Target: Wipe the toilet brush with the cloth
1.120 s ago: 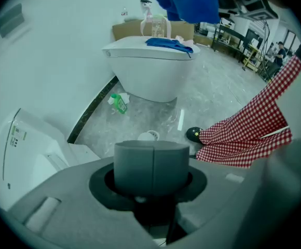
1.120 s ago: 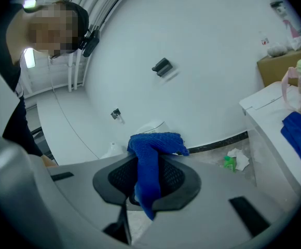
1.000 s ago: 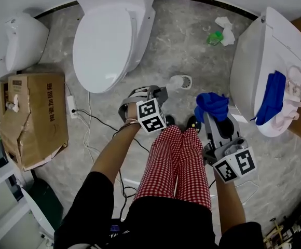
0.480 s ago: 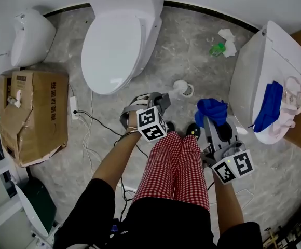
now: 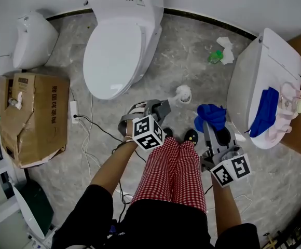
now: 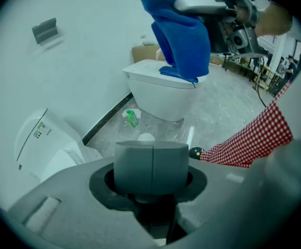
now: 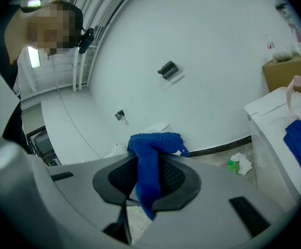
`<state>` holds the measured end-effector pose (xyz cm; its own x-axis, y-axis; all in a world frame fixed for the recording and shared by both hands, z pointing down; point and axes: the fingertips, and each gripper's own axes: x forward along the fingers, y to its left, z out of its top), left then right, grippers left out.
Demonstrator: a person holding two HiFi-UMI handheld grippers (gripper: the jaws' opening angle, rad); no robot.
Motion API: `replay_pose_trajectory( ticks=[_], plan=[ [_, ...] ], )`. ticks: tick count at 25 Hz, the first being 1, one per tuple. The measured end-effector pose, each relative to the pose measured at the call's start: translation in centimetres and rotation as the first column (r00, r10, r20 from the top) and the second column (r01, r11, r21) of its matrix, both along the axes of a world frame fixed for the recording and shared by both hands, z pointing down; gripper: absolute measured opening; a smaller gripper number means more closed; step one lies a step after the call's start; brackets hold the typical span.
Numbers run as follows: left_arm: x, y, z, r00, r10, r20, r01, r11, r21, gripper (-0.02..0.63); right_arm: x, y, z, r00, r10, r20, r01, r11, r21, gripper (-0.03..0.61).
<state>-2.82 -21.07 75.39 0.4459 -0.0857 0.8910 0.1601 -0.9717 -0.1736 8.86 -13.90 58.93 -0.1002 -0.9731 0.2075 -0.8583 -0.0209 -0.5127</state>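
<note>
Toilet brush (image 5: 182,93): light, stiff, probably slick plastic, its grey handle (image 6: 151,162) clamped in left claw (image 5: 162,106), white head just past the tips, handle the sound hold; right claw (image 5: 208,120) pinches limp blue cloth (image 5: 211,113).

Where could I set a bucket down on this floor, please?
The widest bare floor lies between the middle toilet, the right toilet and the toilet brush, short of the litter. Beside the cardboard box, a power strip and cables crowd it.
</note>
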Motion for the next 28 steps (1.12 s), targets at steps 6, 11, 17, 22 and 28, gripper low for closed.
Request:
replay_pose_trajectory(
  ticks=[6,11,17,22,28],
  plan=[
    [0.6,-0.1,-2.7,0.999,-0.017,-0.037,0.017,1.000,0.012,0.153,0.6,-0.3,-1.5,1.000,0.008,-0.002,-0.008,1.000,0.019,0.080],
    [1.4,0.0,-4.9,0.997,-0.022,-0.070,0.023,1.000,0.013,0.153,0.9,-0.7,-2.9,1.000,0.001,-0.011,0.000,0.999,0.037,0.080],
    [2.7,0.0,-8.0,0.992,-0.025,-0.121,0.029,0.999,0.027,0.153,1.4,-0.8,-4.6,0.999,-0.007,-0.036,0.009,0.999,0.051,0.080],
    [3.2,-0.1,-10.0,0.988,-0.036,-0.150,0.041,0.999,0.029,0.153,1.6,-0.9,-6.2,1.000,0.002,-0.030,0.000,0.997,0.076,0.080],
    [3.7,0.1,-11.9,0.979,-0.043,-0.198,0.043,0.999,-0.006,0.153,1.4,-1.0,-8.1,1.000,-0.025,-0.001,0.025,0.994,0.106,0.080]
  ],
)
